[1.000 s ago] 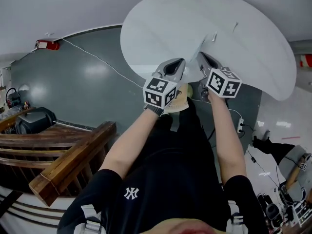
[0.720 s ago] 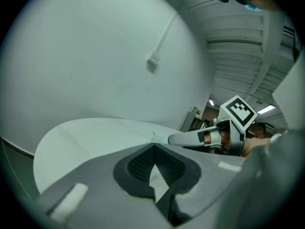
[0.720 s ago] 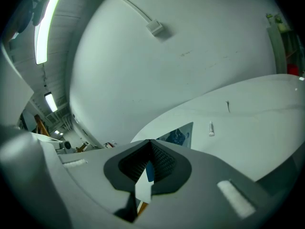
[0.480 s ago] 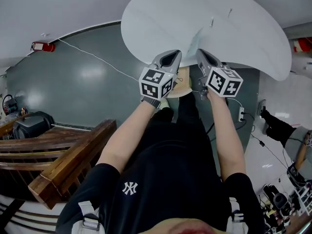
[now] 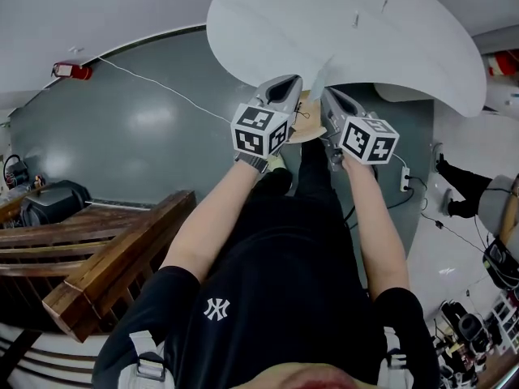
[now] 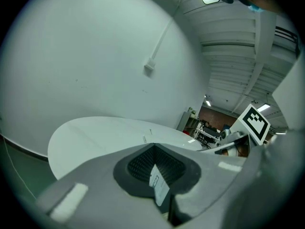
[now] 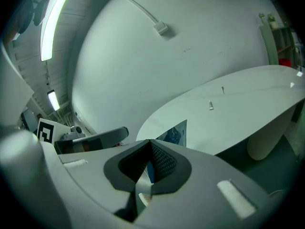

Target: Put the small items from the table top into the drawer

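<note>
The white oval table [image 5: 340,31] fills the top of the head view. Two small items lie on it, one [image 5: 354,20] nearer and one [image 5: 383,5] farther; the same pair shows in the right gripper view [image 7: 211,106] [image 7: 222,89]. Side by side at the table's front edge are my left gripper [image 5: 288,86] and right gripper [image 5: 327,97]. The left gripper [image 6: 155,149] is shut on a small white printed card [image 6: 159,187]. The right gripper [image 7: 150,143] is shut on a thin flat packet with blue print [image 7: 174,132].
A pale wooden round surface [image 5: 302,130] sits low between the grippers, under the table edge. A wooden bench [image 5: 122,258] stands at the left. A power strip [image 5: 403,181] and cables lie on the floor at the right. The table's pedestal [image 7: 264,142] stands at the right.
Both grippers have drawn back from over the table top toward the person, still side by side and shut. The wooden surface between them shows more now.
</note>
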Action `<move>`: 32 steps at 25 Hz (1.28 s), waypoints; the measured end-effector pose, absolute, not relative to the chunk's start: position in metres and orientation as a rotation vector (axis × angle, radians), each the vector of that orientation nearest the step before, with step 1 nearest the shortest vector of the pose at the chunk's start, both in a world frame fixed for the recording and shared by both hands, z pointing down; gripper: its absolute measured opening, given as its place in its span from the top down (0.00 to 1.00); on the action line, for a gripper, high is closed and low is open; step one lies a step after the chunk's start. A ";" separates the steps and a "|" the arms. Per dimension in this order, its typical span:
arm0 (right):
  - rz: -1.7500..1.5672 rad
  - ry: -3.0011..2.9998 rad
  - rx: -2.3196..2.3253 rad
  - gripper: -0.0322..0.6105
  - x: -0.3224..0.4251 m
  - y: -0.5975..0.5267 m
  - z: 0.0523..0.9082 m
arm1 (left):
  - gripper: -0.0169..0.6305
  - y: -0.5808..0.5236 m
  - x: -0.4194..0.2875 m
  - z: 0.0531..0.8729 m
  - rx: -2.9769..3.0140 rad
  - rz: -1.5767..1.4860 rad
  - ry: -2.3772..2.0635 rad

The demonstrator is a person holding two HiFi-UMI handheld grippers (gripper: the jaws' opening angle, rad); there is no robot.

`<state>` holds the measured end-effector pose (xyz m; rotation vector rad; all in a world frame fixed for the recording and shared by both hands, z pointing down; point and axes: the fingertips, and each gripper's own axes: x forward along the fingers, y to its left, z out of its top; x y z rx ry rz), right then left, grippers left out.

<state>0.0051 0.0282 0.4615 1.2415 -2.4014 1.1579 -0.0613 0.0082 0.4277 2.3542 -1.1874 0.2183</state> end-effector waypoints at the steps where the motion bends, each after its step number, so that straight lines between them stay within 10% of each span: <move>1: 1.160 -2.399 1.235 0.91 0.003 0.034 0.463 | 0.97 0.012 -0.062 0.429 2.354 0.220 -1.187; 32: 1.336 -2.192 1.066 0.91 -0.043 0.101 0.582 | 0.97 0.054 -0.092 0.478 2.251 0.312 -1.225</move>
